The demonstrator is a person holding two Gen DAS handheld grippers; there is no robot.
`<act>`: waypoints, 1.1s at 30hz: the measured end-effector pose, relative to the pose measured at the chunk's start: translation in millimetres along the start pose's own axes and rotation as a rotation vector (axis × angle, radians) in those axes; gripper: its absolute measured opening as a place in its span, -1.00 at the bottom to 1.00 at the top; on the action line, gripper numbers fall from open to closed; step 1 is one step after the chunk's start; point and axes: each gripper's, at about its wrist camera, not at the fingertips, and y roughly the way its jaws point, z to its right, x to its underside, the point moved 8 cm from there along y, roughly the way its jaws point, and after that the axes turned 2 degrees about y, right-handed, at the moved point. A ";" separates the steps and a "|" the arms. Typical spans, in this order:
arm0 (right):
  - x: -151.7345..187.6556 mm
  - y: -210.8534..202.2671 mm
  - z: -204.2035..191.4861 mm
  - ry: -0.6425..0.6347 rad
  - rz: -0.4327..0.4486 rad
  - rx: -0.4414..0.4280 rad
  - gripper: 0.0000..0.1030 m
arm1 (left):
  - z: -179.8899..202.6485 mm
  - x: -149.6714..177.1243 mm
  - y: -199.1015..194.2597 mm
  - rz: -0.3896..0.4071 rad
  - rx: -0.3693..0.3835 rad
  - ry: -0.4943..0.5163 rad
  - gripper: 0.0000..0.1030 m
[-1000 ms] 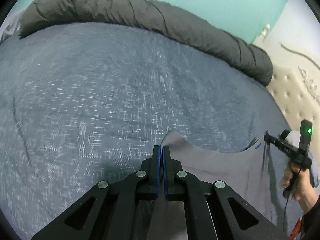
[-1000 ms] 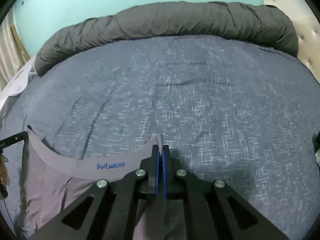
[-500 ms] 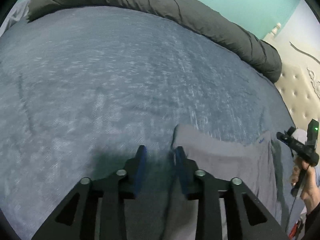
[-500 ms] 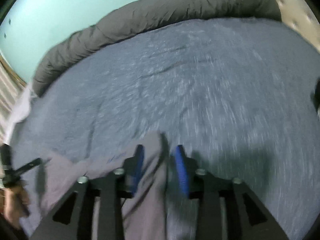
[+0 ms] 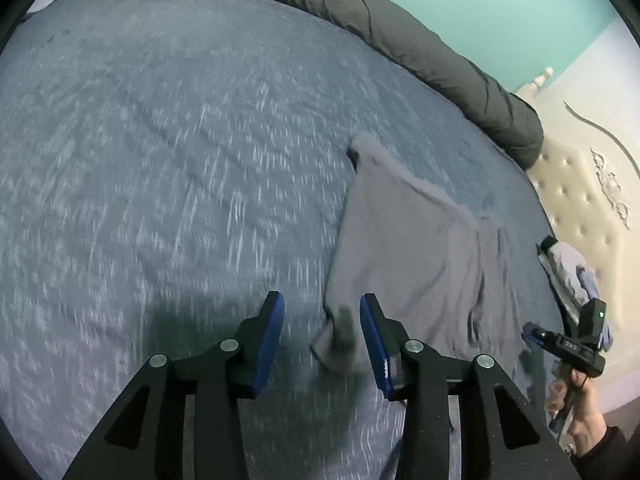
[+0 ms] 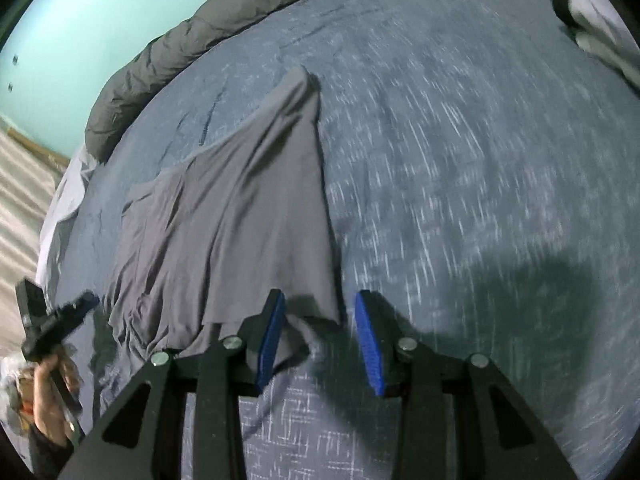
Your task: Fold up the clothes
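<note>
A grey garment (image 5: 416, 256) lies spread on the blue bedspread (image 5: 180, 160), its waistband end far from me and some creases along one side. It also shows in the right wrist view (image 6: 240, 216). My left gripper (image 5: 322, 324) is open and empty, its jaws above the garment's near left corner. My right gripper (image 6: 320, 328) is open and empty above the garment's near right corner. The right gripper also shows in the left wrist view (image 5: 560, 344). The left gripper also shows in the right wrist view (image 6: 52, 320).
A rolled dark grey duvet (image 5: 400, 32) lies along the far edge of the bed. A cream tufted headboard (image 5: 584, 200) stands at the right. A pale pile of clothes (image 5: 572, 268) lies near the headboard, also in the right wrist view (image 6: 600, 28).
Both grippers were shut on the garment's upper corners, then opened and let go. They have pulled back to the near end, and the garment now lies flat on the bed.
</note>
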 end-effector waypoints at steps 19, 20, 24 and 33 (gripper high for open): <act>-14.9 -11.2 21.0 0.052 0.101 -0.023 -0.97 | -7.5 11.4 -1.9 0.014 0.026 0.016 -0.97; -17.2 -14.2 25.3 0.054 0.107 -0.014 -0.97 | -10.7 10.7 -2.9 0.016 0.023 0.007 -0.97; -24.7 -20.3 39.9 0.080 0.123 0.030 -0.98 | -23.5 7.8 -7.1 0.025 0.014 -0.027 -0.97; -38.1 -18.2 64.4 0.160 0.149 0.112 -0.98 | -42.9 6.4 -5.7 0.023 0.006 -0.070 -0.97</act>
